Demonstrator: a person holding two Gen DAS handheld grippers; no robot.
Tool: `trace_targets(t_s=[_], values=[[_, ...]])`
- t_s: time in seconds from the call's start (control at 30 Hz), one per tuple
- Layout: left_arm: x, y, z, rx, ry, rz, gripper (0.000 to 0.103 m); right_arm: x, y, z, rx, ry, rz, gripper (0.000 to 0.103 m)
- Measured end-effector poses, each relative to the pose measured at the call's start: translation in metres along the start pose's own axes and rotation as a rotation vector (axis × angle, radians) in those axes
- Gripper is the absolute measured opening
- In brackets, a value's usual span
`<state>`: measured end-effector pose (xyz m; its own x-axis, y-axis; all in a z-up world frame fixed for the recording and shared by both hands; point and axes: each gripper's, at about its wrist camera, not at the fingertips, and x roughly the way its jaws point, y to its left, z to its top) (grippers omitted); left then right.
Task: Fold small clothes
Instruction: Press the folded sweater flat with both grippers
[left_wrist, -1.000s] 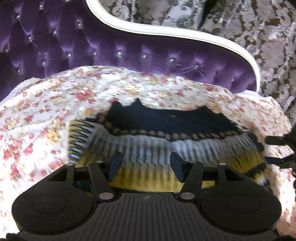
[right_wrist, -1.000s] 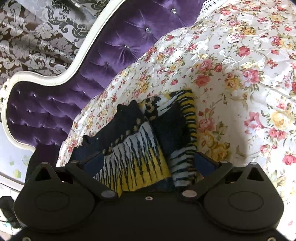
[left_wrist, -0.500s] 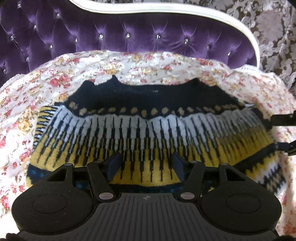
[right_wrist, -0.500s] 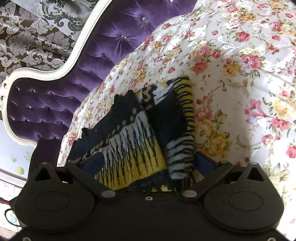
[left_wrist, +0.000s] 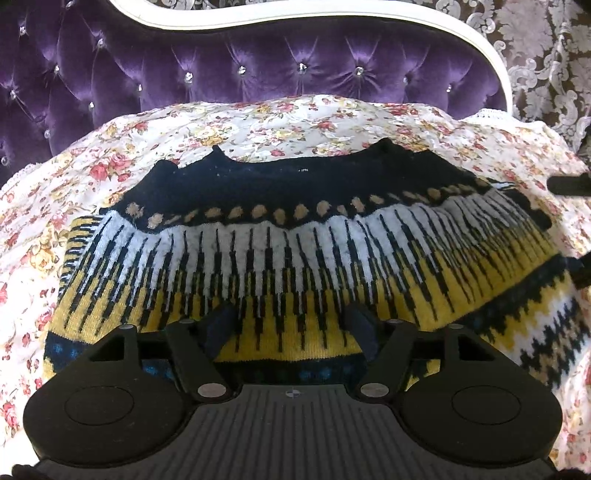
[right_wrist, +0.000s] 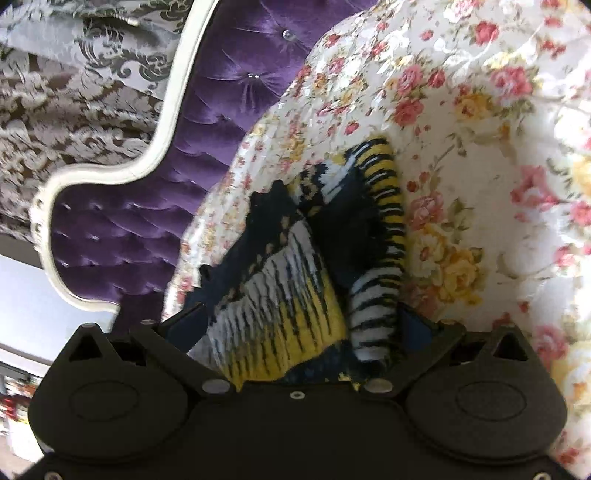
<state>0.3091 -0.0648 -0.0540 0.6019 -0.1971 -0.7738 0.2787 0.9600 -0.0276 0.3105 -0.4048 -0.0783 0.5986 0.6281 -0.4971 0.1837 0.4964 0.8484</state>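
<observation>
Lying on the floral sheet, the sweater is sitting between both open grippers, left and right, jaws spread.

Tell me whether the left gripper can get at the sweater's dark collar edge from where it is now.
Probably yes: the left gripper is open over the sweater, and nothing lies between it and the collar farther ahead.

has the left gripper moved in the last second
Yes. In the left wrist view the sweater now fills more of the frame and the purple headboard looms larger, so the left gripper moved forward toward them.
</observation>
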Motion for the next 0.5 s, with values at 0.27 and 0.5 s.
trace_targets(t_s=[0.27,0.5], values=[[0.001,0.000,0.001,-0.006,0.005,0.003,0.067,0.021,0.014,0.000,-0.120,-0.022,0.021,0.103],[0.002,0.001,0.001,-0.008,0.007,0.002,0.067,0.020,0.015,0.000,-0.123,-0.024,0.017,0.103]])
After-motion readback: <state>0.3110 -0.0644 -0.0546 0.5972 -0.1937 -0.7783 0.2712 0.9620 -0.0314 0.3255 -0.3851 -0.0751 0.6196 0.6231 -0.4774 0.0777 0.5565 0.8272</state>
